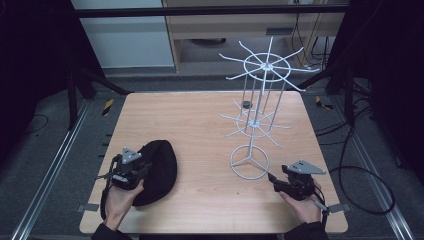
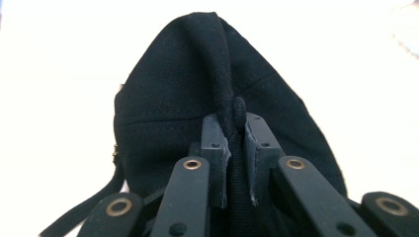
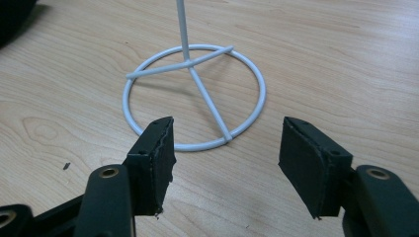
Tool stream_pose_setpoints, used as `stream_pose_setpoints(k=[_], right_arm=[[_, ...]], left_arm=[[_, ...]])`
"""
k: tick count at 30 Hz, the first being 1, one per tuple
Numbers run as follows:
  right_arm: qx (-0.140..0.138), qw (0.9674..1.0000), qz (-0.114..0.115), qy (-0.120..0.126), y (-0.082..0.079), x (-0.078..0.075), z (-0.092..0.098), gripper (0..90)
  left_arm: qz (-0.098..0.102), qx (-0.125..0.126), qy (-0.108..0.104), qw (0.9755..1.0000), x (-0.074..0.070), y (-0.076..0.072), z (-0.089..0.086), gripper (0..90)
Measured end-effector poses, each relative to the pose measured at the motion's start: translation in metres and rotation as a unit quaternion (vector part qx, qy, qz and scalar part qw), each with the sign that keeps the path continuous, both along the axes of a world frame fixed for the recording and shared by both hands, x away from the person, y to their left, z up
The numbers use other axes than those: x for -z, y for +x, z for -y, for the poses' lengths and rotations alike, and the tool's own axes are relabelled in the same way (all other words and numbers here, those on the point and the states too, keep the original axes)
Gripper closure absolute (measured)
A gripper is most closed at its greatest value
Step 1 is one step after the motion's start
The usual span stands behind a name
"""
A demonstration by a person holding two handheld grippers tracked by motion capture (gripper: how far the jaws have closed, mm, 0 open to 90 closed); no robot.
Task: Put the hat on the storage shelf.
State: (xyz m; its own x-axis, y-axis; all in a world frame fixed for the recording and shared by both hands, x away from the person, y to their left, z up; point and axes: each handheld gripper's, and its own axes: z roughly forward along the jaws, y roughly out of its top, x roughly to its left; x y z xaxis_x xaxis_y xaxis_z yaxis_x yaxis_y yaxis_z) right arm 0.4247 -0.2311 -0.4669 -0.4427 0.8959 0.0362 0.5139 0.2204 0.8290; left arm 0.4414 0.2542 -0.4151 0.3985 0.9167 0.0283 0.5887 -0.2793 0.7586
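Observation:
A black fabric cap (image 1: 159, 170) lies on the wooden table (image 1: 200, 125) at the front left. My left gripper (image 1: 142, 170) is shut on the cap (image 2: 197, 84); its pads (image 2: 217, 148) pinch a raised fold of the cloth between them. A white wire display stand (image 1: 260, 105) with spoke arms rises on the right half of the table. My right gripper (image 1: 272, 179) rests just in front of the stand's ring base (image 3: 195, 96), jaws open with nothing between them (image 3: 225, 163).
A small dark round object (image 1: 246, 104) sits on the table behind the stand. Black frame bars (image 1: 80, 80) and cables (image 1: 360, 150) run beside the table on the floor. Bare wood lies between the cap and the stand.

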Motion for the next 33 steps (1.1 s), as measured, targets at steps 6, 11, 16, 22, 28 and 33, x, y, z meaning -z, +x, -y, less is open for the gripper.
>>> stream_pose_setpoints(k=[6,11,16,22,28,33], right_arm=[[0.001,1.0000,0.002,0.005,-0.001,-0.001,0.001,38.6],[0.004,1.0000,0.007,0.005,-0.001,-0.001,0.002,38.6],[0.005,0.9999,0.009,0.004,-0.001,-0.001,0.002,38.6],[0.007,0.9999,0.011,0.004,-0.001,-0.001,0.003,38.6],[0.011,0.9998,0.014,0.006,-0.002,-0.002,0.004,38.6],[0.010,0.9998,0.017,0.002,-0.001,-0.001,0.004,38.5]], left_arm=[[0.067,0.015,-0.028,0.9973,-0.022,-0.016,-0.003,80.5],[0.121,0.032,-0.052,0.9908,-0.041,-0.031,-0.002,80.5],[0.153,0.048,-0.079,0.9839,-0.056,-0.042,0.001,80.5],[0.166,0.084,-0.116,0.9755,-0.073,-0.050,0.006,80.5],[0.189,0.110,-0.130,0.9671,-0.092,-0.053,0.012,80.5],[0.215,0.122,-0.145,0.9580,-0.109,-0.056,0.015,80.5]])
